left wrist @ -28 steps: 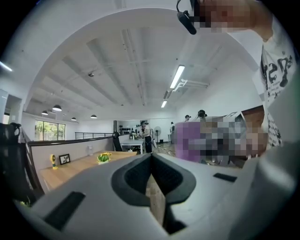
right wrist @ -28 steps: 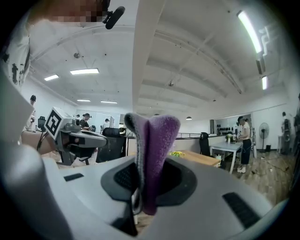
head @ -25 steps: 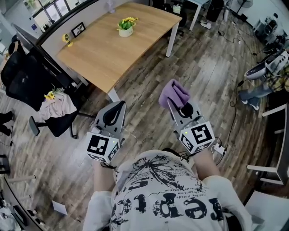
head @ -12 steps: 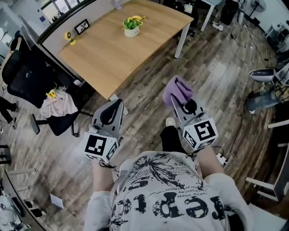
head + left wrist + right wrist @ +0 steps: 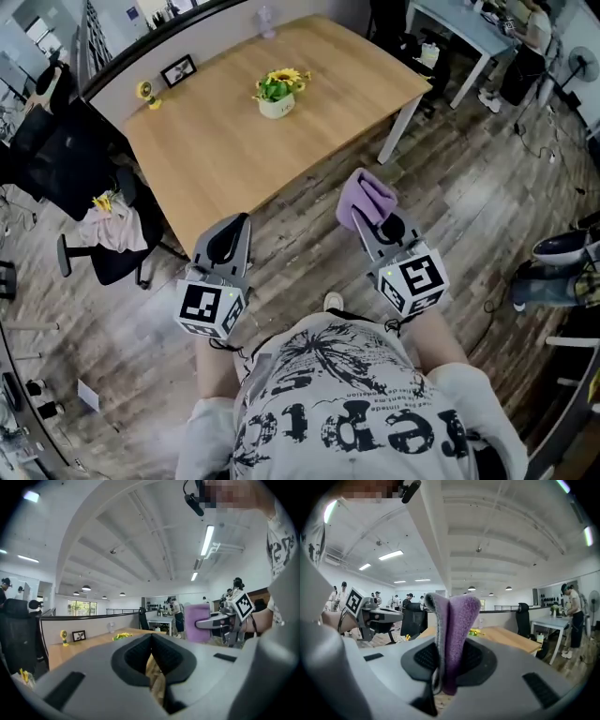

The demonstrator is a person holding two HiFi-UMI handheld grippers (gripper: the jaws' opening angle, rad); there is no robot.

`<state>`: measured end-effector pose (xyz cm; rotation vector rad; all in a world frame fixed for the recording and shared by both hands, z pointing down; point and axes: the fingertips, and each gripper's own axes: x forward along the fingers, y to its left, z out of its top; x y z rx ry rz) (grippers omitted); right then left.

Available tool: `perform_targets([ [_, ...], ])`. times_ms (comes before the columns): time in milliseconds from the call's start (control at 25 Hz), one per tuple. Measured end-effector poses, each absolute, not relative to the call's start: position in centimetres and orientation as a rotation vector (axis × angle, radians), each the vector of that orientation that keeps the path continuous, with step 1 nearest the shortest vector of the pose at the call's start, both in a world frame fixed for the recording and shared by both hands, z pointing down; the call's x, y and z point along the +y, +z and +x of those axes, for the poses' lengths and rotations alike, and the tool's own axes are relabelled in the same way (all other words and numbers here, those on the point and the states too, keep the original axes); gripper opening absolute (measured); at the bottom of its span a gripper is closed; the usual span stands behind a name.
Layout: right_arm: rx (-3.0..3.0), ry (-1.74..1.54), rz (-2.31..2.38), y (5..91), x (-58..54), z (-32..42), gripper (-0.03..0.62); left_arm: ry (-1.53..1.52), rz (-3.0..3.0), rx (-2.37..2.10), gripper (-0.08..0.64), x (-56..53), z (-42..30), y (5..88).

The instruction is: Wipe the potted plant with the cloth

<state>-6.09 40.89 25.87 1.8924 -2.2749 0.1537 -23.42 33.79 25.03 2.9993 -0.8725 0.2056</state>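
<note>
The person is standing a little back from the wooden worktop (image 5: 216, 150), and the potted plant (image 5: 277, 92) is sitting out toward its far side, well apart from both tongs. The right tongs (image 5: 359, 217) are clamping a folded purple cloth (image 5: 366, 194), with most of it poking up past the tips. The left tongs (image 5: 236, 223) are pinched together with nothing in them.

Handling-wise, the cloth is looking soft and fleecy, so it's probably going to flop and drape instead of pushing back. The loose part above the tips is what's likely doing the wiping, and the grip down low on the fold is looking fine for that.

The plant is looking small and light: a little pale pot, thin green leaves, yellow flowers. My guess is it's going to skid or tip on that smooth wood if the cloth drags sideways. So the empty left tongs are probably going to be needed on the pot's wall or rim, never on the leaves. The flowers are looking like the fragile bit, so light strokes are making the most sense there.
</note>
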Motion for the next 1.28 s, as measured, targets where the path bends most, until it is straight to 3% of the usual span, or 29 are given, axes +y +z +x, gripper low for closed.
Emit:
perform_targets([
  [240, -2.305, 0.230, 1.794, 27.6, 37.2, 1.2, 0.074, 0.290, 2.954, -0.966, 0.003, 31.5, -16.9, 26.5],
  [560, -2.345, 0.299, 1.673, 31.0, 30.3, 5.1, 0.075, 0.369, 2.894, -1.004, 0.003, 26.4, -12.2, 28.6],
  [1280, -2.237, 0.321, 1.532, 35.2, 4.0, 15.9, 0.077, 0.395, 2.769, -1.124, 0.003, 1.0, -3.7, 33.7],
])
